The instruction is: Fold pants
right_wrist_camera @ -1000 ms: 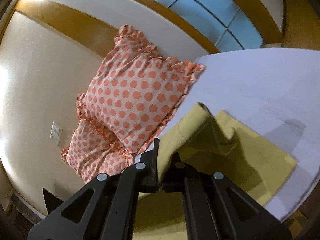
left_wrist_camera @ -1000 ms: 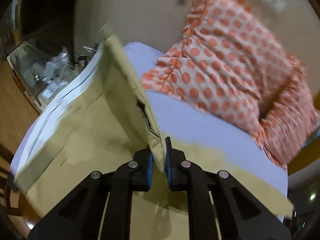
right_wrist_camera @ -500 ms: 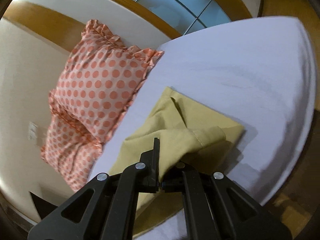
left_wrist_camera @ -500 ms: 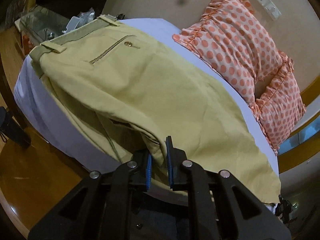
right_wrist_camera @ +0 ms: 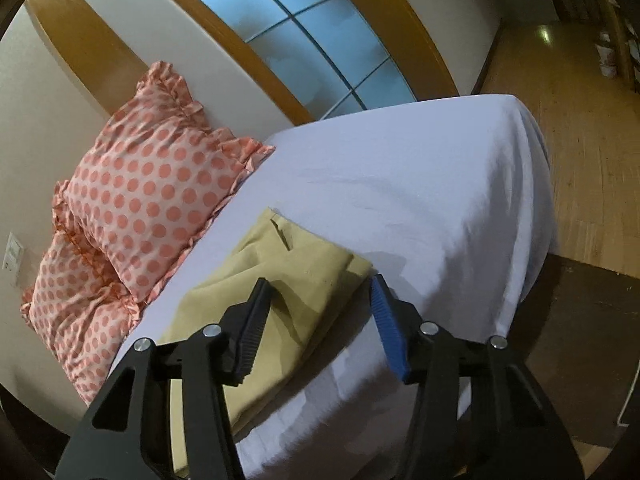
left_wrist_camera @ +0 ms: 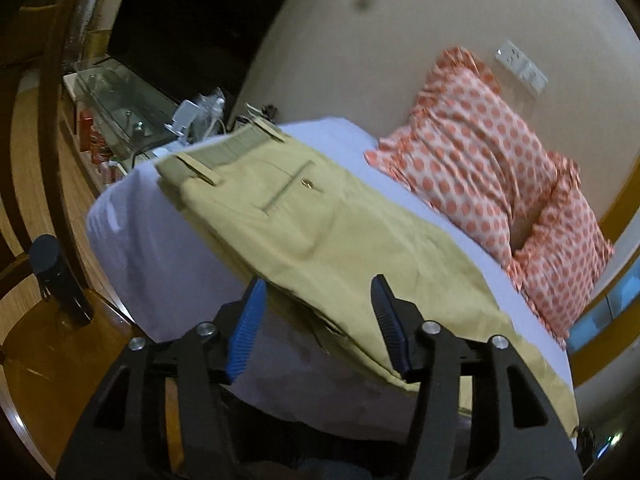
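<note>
Item: bed (right_wrist_camera: 420, 200), white-sheeted, your work surface, set on a wood floor (right_wrist_camera: 592, 152) against a cream wall (left_wrist_camera: 400, 40) with a socket plate (left_wrist_camera: 522, 66). Two orange polka-dot pillows (left_wrist_camera: 472, 160) are stacked at the wall side; a wood-framed frosted window (right_wrist_camera: 304, 36) sits beyond them. A glass-topped stand (left_wrist_camera: 116, 100) with clutter adjoins the far bed end on your left. Item: khaki pants (left_wrist_camera: 320, 240), lying flat on the sheet, doubled leg over leg. Their long axis runs along the near edge of the bed, waistband with belt loops and buttoned back pocket toward the glass stand, leg hems (right_wrist_camera: 312, 256) toward your right. Your left gripper (left_wrist_camera: 318, 296) is spread wide, holding nothing, above the pants' near edge. Your right gripper (right_wrist_camera: 320, 294) is likewise spread and empty above the hem end.
</note>
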Motion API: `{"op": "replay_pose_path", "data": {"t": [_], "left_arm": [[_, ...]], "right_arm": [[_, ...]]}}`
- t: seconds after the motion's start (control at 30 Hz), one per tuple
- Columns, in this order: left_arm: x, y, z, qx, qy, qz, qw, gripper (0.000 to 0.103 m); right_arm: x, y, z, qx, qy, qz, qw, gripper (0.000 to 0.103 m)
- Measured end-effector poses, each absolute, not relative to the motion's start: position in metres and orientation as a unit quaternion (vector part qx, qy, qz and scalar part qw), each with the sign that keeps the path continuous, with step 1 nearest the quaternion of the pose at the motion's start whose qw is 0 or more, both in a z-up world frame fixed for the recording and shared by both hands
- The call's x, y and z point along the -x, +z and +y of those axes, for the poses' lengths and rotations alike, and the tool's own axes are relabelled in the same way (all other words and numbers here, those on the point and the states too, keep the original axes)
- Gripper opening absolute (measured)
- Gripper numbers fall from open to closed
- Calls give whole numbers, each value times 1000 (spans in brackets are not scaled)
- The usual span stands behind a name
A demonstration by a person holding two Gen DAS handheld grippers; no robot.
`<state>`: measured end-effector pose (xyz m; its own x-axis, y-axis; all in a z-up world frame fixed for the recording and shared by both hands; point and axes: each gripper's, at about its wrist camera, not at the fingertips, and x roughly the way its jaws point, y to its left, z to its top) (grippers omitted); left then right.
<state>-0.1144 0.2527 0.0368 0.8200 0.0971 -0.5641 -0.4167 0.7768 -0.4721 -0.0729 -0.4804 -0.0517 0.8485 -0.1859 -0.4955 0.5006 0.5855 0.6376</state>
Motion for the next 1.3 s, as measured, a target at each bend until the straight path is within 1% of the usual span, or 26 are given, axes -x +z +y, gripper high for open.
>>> {"op": "replay_pose_path", "data": {"t": [0.13, 0.17, 0.2, 0.27, 0.3, 0.4, 0.5, 0.6, 0.67, 0.77, 0.8, 0.83, 0.9, 0.93, 0.97, 1.03, 1.07, 1.13, 1.23, 1.3], "left_arm": [[111, 32, 257, 310, 144, 269, 901, 59], [108, 30, 256, 311, 141, 273, 899, 59], [107, 29, 255, 313, 138, 274, 899, 59], [103, 27, 254, 315, 131, 276, 898, 59], [103, 26, 254, 316, 131, 276, 898, 60], [103, 25, 256, 319, 135, 272, 898, 61], [104, 24, 261, 323, 142, 265, 898, 62], [107, 21, 263, 327, 149, 257, 897, 66], [111, 20, 265, 327, 152, 255, 897, 68], [116, 17, 267, 328, 154, 255, 897, 71], [115, 17, 267, 328, 152, 254, 897, 73], [116, 16, 268, 327, 150, 253, 898, 76], [117, 15, 268, 323, 146, 253, 900, 80], [117, 14, 269, 322, 142, 255, 901, 84], [117, 12, 270, 322, 139, 259, 900, 85], [116, 8, 274, 331, 131, 263, 897, 86], [115, 4, 276, 341, 125, 265, 893, 86], [113, -3, 281, 365, 112, 266, 885, 86], [106, -17, 286, 411, 86, 270, 867, 86], [102, -20, 283, 416, 81, 274, 863, 86]], "right_arm": [[62, -53, -460, -377, -150, 194, 893, 54], [58, -53, -458, -376, -135, 193, 896, 44], [54, -56, -457, -379, -120, 195, 896, 30], [50, -61, -456, -377, -104, 186, 901, 13], [51, -60, -454, -363, -113, 179, 907, 3], [47, -52, -450, -352, -80, 162, 918, 2], [34, -20, -430, -322, -30, 136, 936, 2], [6, 20, -381, -288, 65, 127, 947, 2], [-12, 42, -329, -266, 148, 133, 943, 2], [-31, 56, -234, -232, 287, 167, 914, 2], [-37, 54, -188, -211, 343, 197, 894, 2], [-39, 51, -161, -192, 369, 222, 882, 2], [-43, 33, -92, -123, 413, 299, 851, 3], [-41, 22, -64, -85, 419, 334, 840, 4], [-38, 16, -49, -65, 419, 354, 834, 9], [-33, 10, -39, -67, 425, 369, 824, 31], [-31, 12, -43, -77, 422, 365, 826, 61], [-27, 21, -60, -105, 406, 336, 843, 90], [-26, 32, -90, -141, 393, 309, 855, 90], [-27, 34, -103, -158, 383, 307, 857, 90]]}}
